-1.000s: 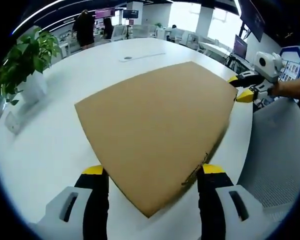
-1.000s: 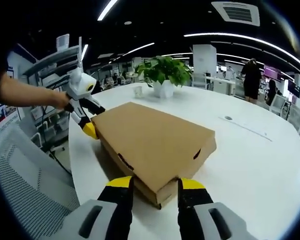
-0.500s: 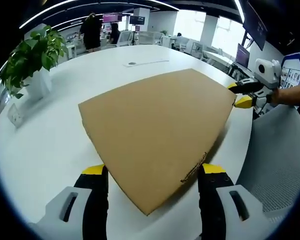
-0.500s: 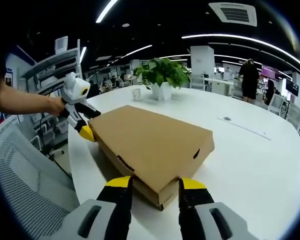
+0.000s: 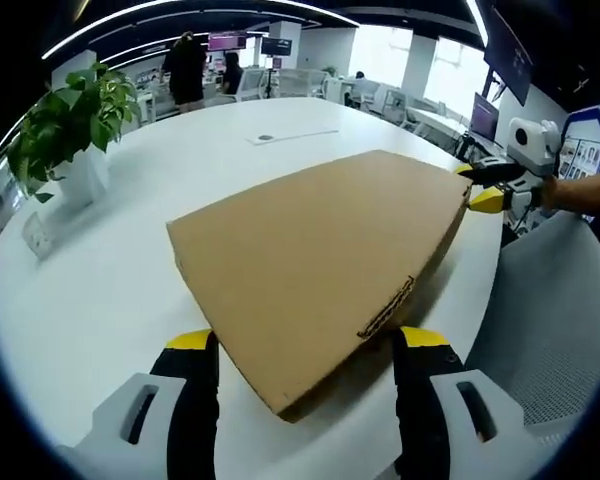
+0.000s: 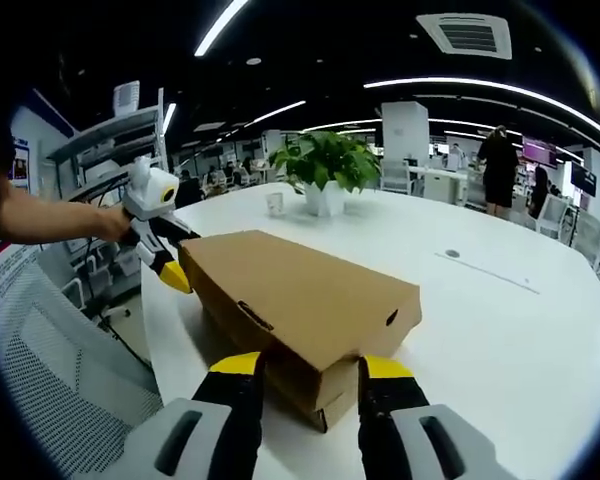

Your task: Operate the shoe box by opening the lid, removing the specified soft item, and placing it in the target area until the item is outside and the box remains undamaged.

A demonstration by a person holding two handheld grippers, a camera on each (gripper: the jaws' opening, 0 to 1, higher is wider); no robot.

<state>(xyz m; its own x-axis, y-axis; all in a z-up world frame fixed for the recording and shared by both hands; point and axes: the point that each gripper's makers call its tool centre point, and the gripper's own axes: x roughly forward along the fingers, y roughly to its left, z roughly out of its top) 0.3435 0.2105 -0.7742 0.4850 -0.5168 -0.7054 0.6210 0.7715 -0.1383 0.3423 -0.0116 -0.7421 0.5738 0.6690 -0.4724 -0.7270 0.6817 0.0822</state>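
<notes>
Item: left gripper, jaws apart, flanking one corner of the shoe box. Right gripper, jaws apart likewise, astride the opposite corner. The box lies near the edge of the white table; its lid looks tipped up at the near edge (barely begun, I'd judge). Soft item unseen; removal and placing remain. Potted plant beyond.
</notes>
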